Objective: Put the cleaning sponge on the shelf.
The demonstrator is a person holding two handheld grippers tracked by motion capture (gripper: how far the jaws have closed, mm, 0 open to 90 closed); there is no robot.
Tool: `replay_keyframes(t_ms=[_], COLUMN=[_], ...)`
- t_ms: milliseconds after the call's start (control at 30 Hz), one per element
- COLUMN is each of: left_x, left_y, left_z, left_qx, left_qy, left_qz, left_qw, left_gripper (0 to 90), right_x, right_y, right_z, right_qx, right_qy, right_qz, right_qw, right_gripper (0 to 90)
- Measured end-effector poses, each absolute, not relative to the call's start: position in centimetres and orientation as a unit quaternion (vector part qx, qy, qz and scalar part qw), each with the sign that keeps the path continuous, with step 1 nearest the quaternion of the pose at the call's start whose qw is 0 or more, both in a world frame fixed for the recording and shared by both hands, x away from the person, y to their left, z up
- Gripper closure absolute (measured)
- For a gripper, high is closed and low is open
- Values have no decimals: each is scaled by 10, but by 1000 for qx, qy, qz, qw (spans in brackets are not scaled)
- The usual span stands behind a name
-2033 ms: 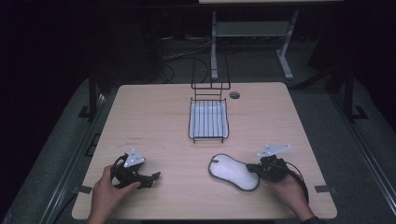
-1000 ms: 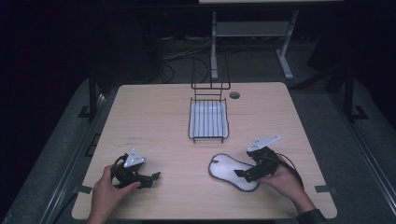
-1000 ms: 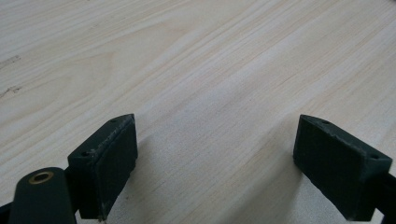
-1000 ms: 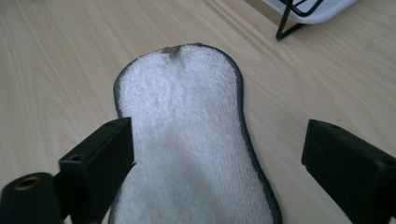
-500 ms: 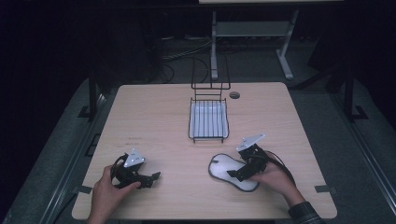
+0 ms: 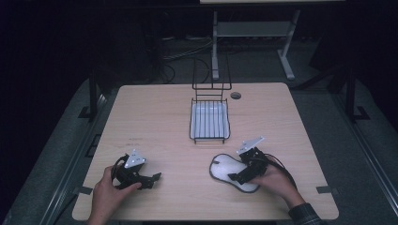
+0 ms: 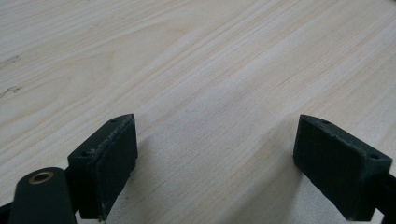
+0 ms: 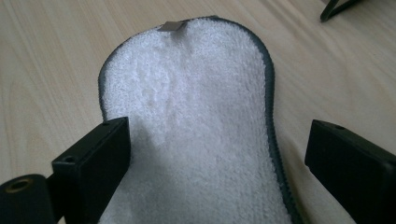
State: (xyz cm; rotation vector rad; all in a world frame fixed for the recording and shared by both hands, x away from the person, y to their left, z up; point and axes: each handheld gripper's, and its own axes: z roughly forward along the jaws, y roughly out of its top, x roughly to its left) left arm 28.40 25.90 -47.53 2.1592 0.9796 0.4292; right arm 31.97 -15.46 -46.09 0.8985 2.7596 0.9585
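A white terry pad with a dark edge [image 6: 230, 169] lies flat on the wooden table [image 6: 159, 122] at the front right. My right gripper [image 6: 237, 176] hovers low over its near half, open, jaws wide apart. In the right gripper view the pad [image 8: 196, 121] spreads between and beyond the two black jaws of my right gripper [image 8: 217, 154], a small grey tab at its far end. My left gripper [image 6: 154, 178] rests at the front left, open over bare wood; in the left gripper view my left gripper [image 7: 215, 158] has nothing between its jaws.
A black wire basket with a white liner [image 6: 210, 121] stands at the table's middle back, with a tall wire back. A round cable hole [image 6: 235, 95] lies beside it. A desk frame and cables stand beyond the far edge.
My right gripper has moved left from the table's right side onto the white pad. The left gripper has stayed still.
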Motion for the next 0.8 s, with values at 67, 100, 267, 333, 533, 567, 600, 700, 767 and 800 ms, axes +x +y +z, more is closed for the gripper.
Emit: replay_keyframes(t_ms=[67,100,267,333,533,567,600,700,767,800], left_x=[284,284,284,284,284,284,284,284,284,284], left_y=[259,259,259,259,259,259,259,259,259,259], left_z=[-475,-475,-475,-475,-475,-475,-475,-475,-475,-475], left_qx=[837,837,837,837,837,837,837,837,837,837], left_qy=[380,380,380,380,380,380,380,380,380,380], left_qz=[166,166,166,166,166,166,166,166,166,166], left_qw=[358,358,358,358,358,358,358,358,358,358], left_gripper=[130,130,130,130,130,130,130,130,130,130], right_x=[320,319,317,317,315,316,316,317,317,316], right_y=[-155,-154,-152,-152,-152,-152,-152,-153,-153,-153], right_z=[-462,-461,-462,-461,-459,-459,-459,-459,-458,-457], right_qx=[293,293,287,286,270,272,271,271,270,271], right_qy=[902,903,907,908,912,912,912,912,911,911], right_qz=[313,311,303,303,306,307,307,308,310,310], right_qw=[43,45,48,46,29,27,26,23,22,21], right_gripper=[68,68,82,101,231,235,238,248,258,266])
